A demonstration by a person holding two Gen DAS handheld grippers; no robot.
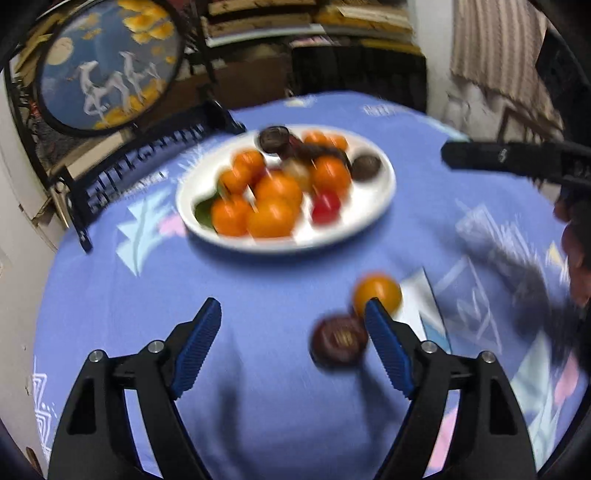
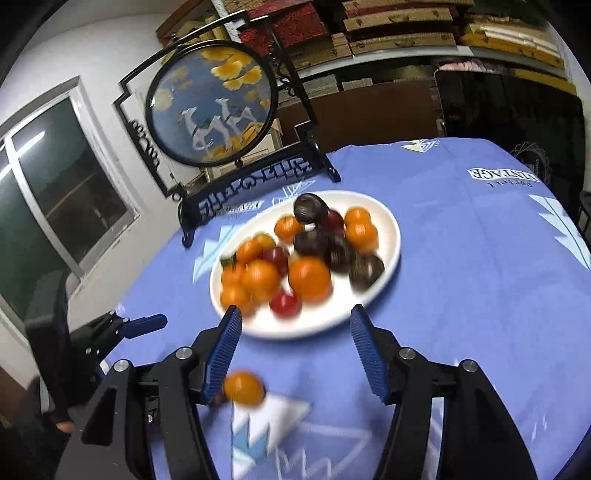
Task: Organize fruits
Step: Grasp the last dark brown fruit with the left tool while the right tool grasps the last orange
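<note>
A white oval plate (image 1: 373,210) (image 2: 391,229) on the blue tablecloth holds several oranges, dark purple fruits and a red one. A loose orange (image 1: 380,290) (image 2: 243,387) and a dark purple fruit (image 1: 338,341) lie on the cloth in front of the plate. My left gripper (image 1: 293,310) is open and empty, its right finger just beside these two fruits. My right gripper (image 2: 293,317) is open and empty above the plate's near rim; the loose orange lies below its left finger. The right gripper also shows at the right edge of the left wrist view (image 1: 517,158).
A round painted screen on a black stand (image 1: 107,62) (image 2: 214,107) stands at the table's far left, close behind the plate. Shelves with boxes (image 2: 388,33) line the back wall. A window (image 2: 55,184) is on the left. The left gripper shows at left (image 2: 144,325).
</note>
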